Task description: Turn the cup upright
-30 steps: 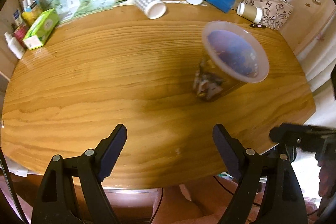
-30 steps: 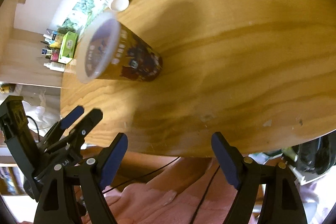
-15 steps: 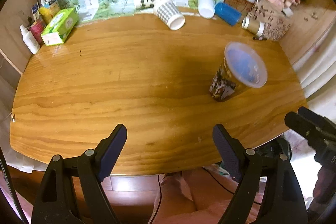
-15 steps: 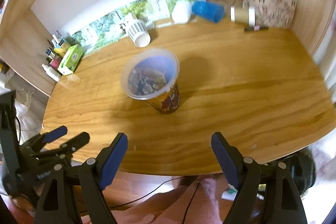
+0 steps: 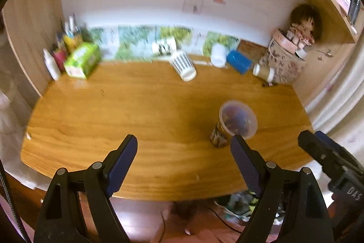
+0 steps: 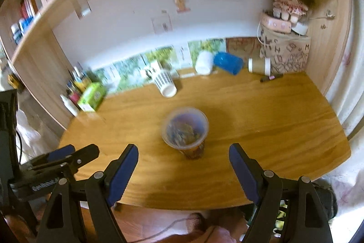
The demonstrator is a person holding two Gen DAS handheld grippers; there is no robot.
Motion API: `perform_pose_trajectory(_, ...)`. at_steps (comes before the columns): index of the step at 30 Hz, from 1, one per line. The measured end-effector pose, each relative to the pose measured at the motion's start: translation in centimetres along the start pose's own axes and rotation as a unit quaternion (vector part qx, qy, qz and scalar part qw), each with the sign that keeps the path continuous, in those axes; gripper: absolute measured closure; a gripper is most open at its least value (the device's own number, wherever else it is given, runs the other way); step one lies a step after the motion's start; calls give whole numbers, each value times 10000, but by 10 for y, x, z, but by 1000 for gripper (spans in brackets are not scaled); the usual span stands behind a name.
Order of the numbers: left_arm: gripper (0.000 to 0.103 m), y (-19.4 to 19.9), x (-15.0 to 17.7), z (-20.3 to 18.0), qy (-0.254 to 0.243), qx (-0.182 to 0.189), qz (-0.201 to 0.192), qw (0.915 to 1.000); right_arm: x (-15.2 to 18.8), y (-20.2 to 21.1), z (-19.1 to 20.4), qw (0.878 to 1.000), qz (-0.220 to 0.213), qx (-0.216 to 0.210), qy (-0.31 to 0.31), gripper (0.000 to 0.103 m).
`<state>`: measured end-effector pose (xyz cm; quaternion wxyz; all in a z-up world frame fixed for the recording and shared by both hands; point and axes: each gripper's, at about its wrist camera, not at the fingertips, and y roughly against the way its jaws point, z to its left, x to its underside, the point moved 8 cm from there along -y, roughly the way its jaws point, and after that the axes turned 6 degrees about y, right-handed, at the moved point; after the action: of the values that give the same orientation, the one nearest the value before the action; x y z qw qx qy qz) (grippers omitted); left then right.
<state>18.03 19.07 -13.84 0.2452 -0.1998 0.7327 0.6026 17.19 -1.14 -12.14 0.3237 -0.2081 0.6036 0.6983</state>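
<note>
A clear plastic cup with a printed sleeve [image 5: 234, 124] stands upright, mouth up, on the wooden table [image 5: 136, 111]. It also shows in the right wrist view [image 6: 185, 131], near the table's middle. My left gripper [image 5: 184, 163] is open and empty, held back over the table's front edge, left of the cup. My right gripper [image 6: 183, 167] is open and empty, held in front of the cup and apart from it. Each gripper shows at the other view's edge.
Along the back wall lie a striped cup [image 5: 183, 65], a white cup [image 5: 218, 55], a blue cup [image 5: 238, 62] and a brown paper cup [image 5: 264, 72]. A green box and bottles [image 5: 82, 60] stand back left. A patterned bag with a doll [image 5: 286, 60] stands back right.
Both grippers have pulled back and up from the table, so the cup looks smaller and more of the wall shows. The cup stays upright in the same spot.
</note>
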Motion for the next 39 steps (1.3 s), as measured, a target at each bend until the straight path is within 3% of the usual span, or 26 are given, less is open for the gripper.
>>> perform_pose_trajectory(7,16,27,-16,-4,177,-303,-515,9981,-14,27,5,9976,-635,-183,198,21)
perform_pose_trajectory(15,13,49,-7,-17,196,-610,-965,9933,-12,57,1,9926,-1129,-196,413,21)
perform_pose_trajectory(19,4,60,-3,-27,55,-801,-1202,9895,-8,64,0,9913,-1194,-267,492,21)
perform_pose_trajectory(26,1,75,-2,-41,-114,-1003,-1568,9825,-8,69,-6,9898,-1268,-324,563,20)
perform_pose_trajectory(39,1,80,9,-44,1,-1194,-1602,9798,-3,74,-3,9878,-1255,-547,740,20)
